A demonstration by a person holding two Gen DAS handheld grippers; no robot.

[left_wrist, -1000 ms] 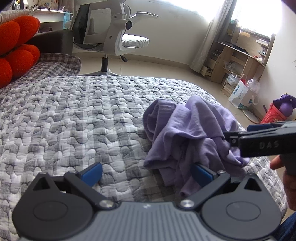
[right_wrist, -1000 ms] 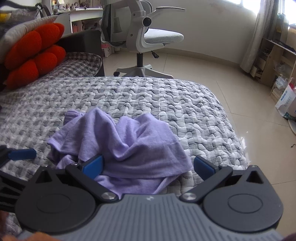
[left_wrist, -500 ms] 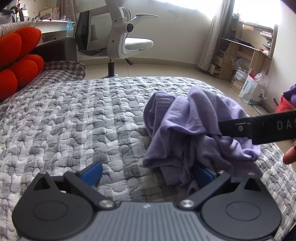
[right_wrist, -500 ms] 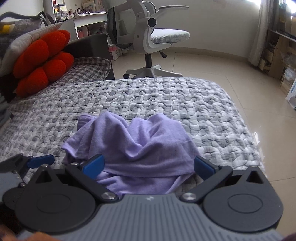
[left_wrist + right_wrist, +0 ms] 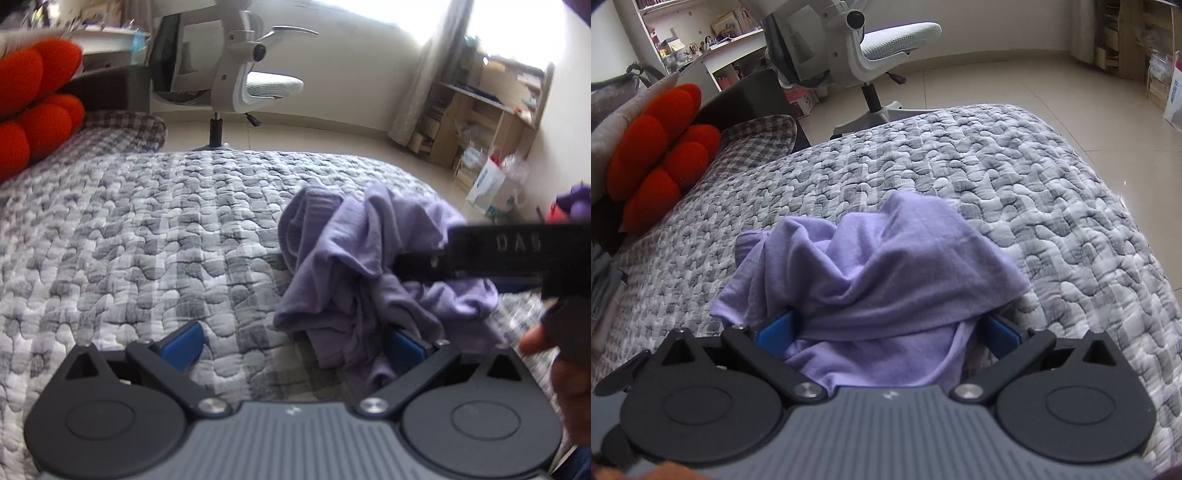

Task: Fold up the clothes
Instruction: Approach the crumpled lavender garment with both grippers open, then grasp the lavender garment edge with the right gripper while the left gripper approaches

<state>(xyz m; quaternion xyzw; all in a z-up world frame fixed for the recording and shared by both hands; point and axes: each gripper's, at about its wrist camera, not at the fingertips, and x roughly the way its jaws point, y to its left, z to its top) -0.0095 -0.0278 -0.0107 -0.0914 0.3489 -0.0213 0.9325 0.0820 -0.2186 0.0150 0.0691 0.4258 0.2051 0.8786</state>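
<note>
Pre-fold stage: shirt (image 5: pixel 871 269) is crumpled in a heap on the bed (image 5: pixel 155 236), near its right edge, nothing flattened yet.

Your right tool (image 5: pixel 886 332) is spread wide w/ cloth bunched between the blue pads, not clamped; your left tool (image 5: pixel 291 341) is wide open too, right pad touching the heap's near edge, left pad over bare quilt. Next, I'd say: pinch a hem or shoulder w/ each tool, lift, spread flat toward bed centre. In the way: the tools crowd each other at the heap, and the drop to the floor (image 5: pixel 1052 85) is close by. Chair (image 5: pixel 255 77) and red cushion (image 5: pixel 661 155) sit well apart, no issue.
</note>
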